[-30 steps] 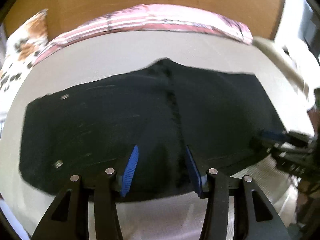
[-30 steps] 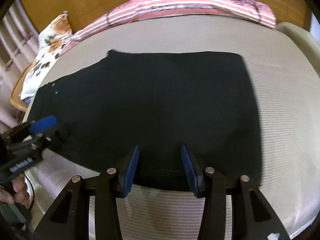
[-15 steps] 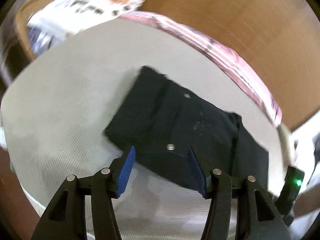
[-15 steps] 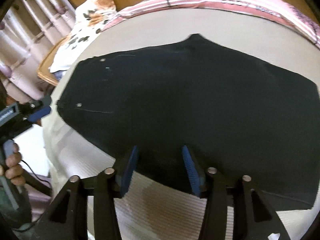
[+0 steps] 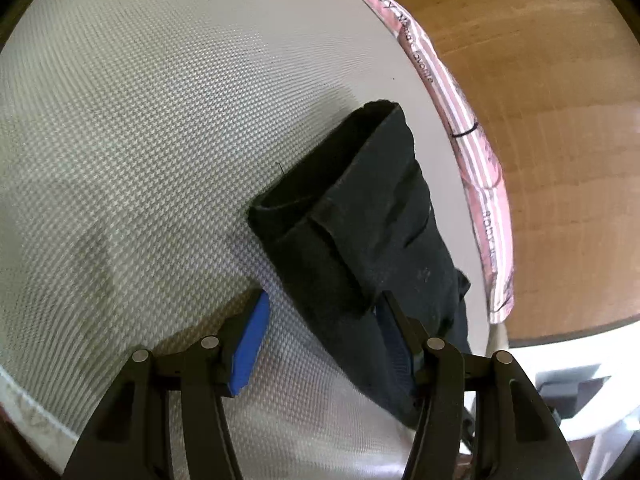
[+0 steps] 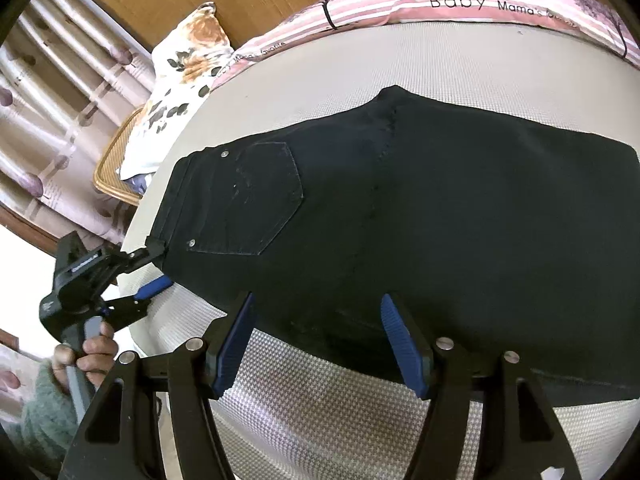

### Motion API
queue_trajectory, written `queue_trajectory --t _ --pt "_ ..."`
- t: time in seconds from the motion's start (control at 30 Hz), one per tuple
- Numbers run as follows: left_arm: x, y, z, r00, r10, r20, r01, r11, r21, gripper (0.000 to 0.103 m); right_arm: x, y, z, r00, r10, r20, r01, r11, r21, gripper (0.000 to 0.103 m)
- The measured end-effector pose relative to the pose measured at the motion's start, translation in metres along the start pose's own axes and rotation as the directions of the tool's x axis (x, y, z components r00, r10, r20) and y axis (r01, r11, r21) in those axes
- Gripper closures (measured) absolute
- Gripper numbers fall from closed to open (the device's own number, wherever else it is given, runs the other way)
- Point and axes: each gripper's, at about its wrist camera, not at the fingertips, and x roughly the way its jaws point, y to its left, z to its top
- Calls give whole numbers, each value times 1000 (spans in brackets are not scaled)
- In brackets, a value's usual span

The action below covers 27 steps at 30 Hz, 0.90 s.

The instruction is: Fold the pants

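Pants (image 6: 420, 240): one black pair, folded, flat on the bed (image 6: 460, 64).
Pillows: one pink striped (image 6: 460, 0), one floral (image 6: 188, 68).
Right gripper (image 6: 316, 344): one, jaws just widening, angled down over pants' near edge.
Left gripper (image 5: 320, 344): one, half-spread at waistband corner, untouching.

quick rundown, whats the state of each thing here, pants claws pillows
black pants: folded, lying flat on the bed, back pocket up
left claw: open, straddling the waistband corner, not clamped
right claw: open, jaws have just been opening, pants edge between them, unpinched
pink striped pillow: lying along the headboard
floral pillow: propped at the bed's corner
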Motion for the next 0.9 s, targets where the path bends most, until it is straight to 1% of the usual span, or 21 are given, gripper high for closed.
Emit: queue_trajectory --t 0.13,0.23,0.33,0.4,0.6,0.63,0.7,0.73,0.77,0.8,0.83,0.87,0.9 --pt "5 3 7 998 -54 26 54 998 -8 46 3 0 -1 1000 -2 -10 2 1000 -2 41" --pt "7 4 10 995 -90 50 91 996 -15 42 5 -1 -1 1000 -2 -18 2 1000 2 41" --pt "9 6 13 990 -117 79 119 993 -15 41 8 -2 0 1000 0 -22 0 1000 8 41" --pt "12 4 17 988 -122 97 123 992 -3 41 9 -2 -1 1000 -6 -23 7 1000 8 41" --pt "22 -7 24 983 -109 146 102 993 56 41 14 -2 -3 999 -12 -35 13 1000 14 41" --pt "22 -7 24 983 -110 146 102 993 61 43 14 -2 -3 999 -13 -33 14 1000 14 41" --pt "25 -7 25 986 -92 139 85 995 60 53 12 -3 -3 1000 -13 -25 13 1000 21 41" --pt "24 -4 25 987 -90 133 84 995 55 69 10 -5 -3 1000 -11 -19 12 1000 25 41" --pt "27 0 27 988 -96 118 92 995 34 75 8 -6 -2 1000 -10 -13 10 1000 29 41" --pt "27 6 28 986 -120 112 122 992 -12 76 7 -7 -2 1000 -10 -8 10 999 33 41" --pt "26 6 29 985 -131 108 135 990 -31 77 4 -9 -1 1000 -10 -1 10 999 40 41" --pt "24 2 29 986 -124 107 127 991 -28 78 2 -10 0 1000 -8 5 8 999 45 41" --pt "20 -11 27 989 -97 114 95 995 21 79 -2 -13 1 1000 -9 15 8 999 51 41"
